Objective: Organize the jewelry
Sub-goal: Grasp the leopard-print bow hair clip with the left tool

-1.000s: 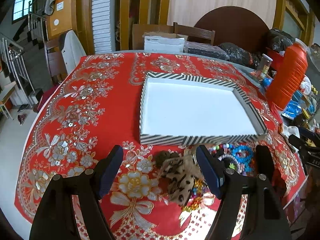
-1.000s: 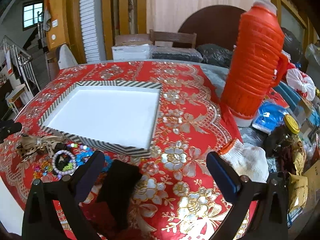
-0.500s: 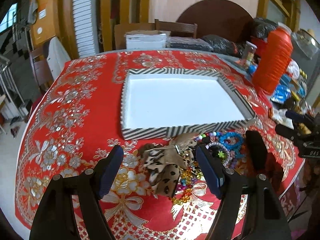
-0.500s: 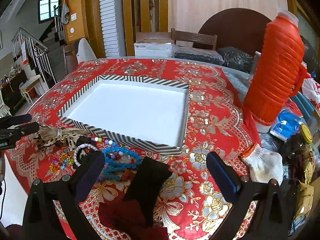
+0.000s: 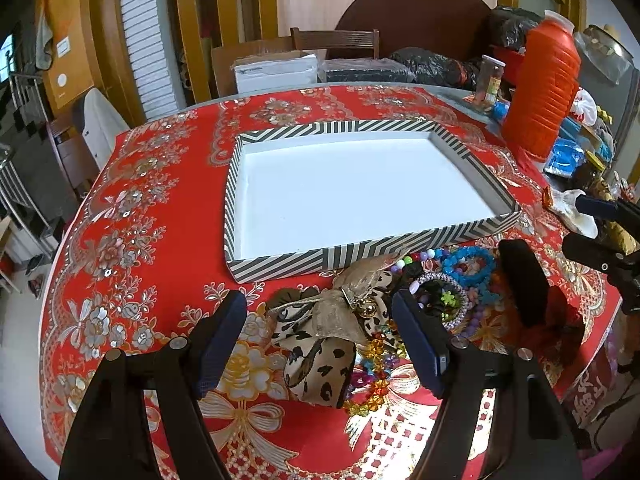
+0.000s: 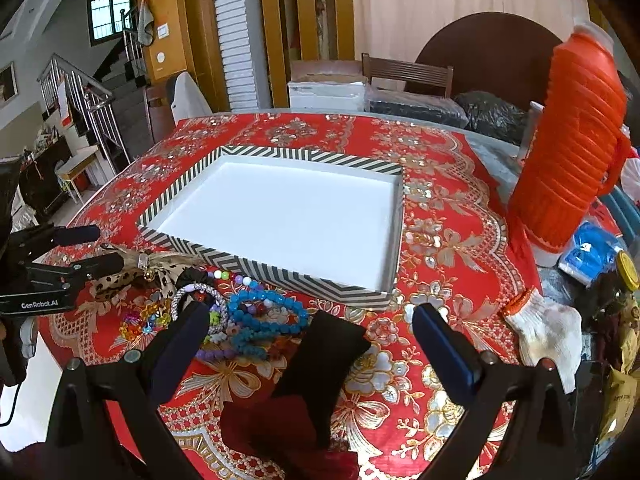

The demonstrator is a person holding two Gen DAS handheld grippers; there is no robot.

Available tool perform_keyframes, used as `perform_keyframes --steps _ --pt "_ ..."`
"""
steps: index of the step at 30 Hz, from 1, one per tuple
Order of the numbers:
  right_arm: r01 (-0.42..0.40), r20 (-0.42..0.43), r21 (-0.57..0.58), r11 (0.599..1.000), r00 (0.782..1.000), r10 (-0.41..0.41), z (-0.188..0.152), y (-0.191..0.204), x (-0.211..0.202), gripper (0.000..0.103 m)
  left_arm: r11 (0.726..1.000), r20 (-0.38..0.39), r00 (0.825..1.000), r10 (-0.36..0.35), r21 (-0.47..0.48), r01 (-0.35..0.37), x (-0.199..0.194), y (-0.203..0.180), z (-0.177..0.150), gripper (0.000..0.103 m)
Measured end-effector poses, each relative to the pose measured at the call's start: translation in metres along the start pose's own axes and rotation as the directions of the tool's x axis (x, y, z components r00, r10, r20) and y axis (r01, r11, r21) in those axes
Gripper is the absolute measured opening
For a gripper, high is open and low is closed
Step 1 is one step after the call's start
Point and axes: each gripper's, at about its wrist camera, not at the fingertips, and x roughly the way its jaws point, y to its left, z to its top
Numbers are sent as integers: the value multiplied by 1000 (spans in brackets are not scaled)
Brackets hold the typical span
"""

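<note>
Your left gripper [image 5: 320, 332] hangs with its fingers spread apart, empty, above the leopard-print bow [image 5: 320, 344] on the red tabletop [image 5: 132, 216]. Just right of the bow lies the jewelry heap: a silver beaded bracelet [image 6: 198, 300], then a blue bead bracelet [image 6: 268, 314], all near the front wall of the striped tray [image 6: 304, 276], whose white floor is bare. Your right gripper [image 6: 312, 344] also has its fingers wide apart, over a black pouch [image 6: 324, 356]. An orange thermos [image 6: 572, 140] stands far right.
</note>
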Motion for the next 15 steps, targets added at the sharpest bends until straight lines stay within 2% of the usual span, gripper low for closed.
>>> perform_keyframes --steps 12,15 --pt "-3 -24 -1 1000 1000 3 0 -2 10 100 999 -53 999 2 33 0 23 9 -4 65" --pt "-10 -34 -2 1000 999 10 0 -1 14 97 999 -66 998 -18 39 20 30 10 -4 58"
